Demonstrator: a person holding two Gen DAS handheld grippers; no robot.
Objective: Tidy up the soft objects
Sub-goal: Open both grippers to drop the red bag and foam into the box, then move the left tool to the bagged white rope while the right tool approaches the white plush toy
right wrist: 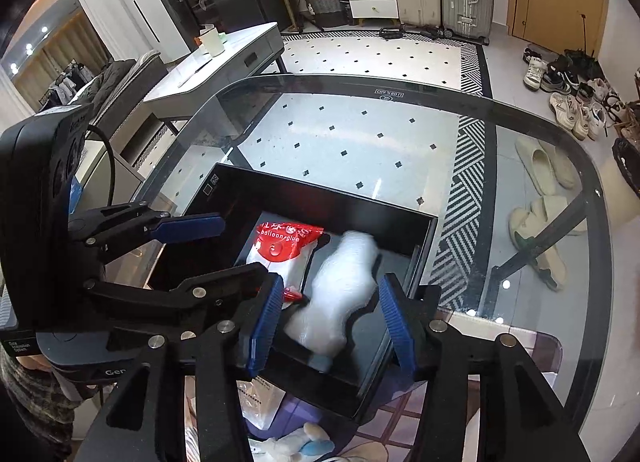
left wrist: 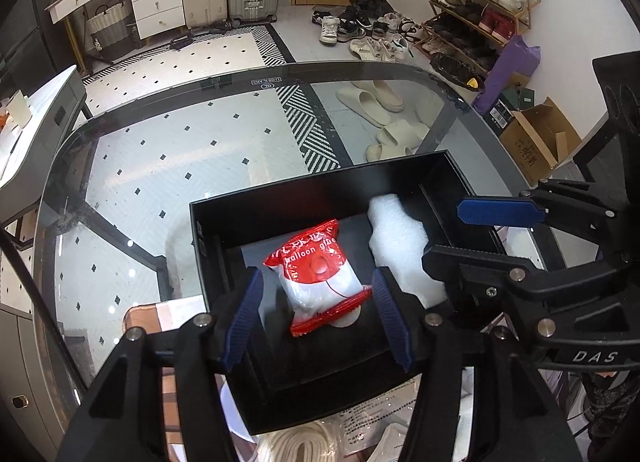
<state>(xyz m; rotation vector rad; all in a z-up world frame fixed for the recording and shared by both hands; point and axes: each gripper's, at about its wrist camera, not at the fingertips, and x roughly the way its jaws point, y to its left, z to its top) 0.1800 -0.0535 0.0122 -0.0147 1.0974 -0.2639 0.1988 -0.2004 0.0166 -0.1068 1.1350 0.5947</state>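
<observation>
Glass table (left wrist: 132,166), centre frame: black box (left wrist: 280,198) holds red packet (left wrist: 320,274) and white pack (right wrist: 340,286), both grippers, left (left wrist: 318,318) and right (right wrist: 328,318), spread above, apparently releasing.

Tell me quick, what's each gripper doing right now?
Left gripper: open over the red packet, not gripping it.
Right gripper: open around the white bag, not gripping it.

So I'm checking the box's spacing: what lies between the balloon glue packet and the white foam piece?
Only a narrow strip of bare black box floor, shown in the left wrist view.
</observation>
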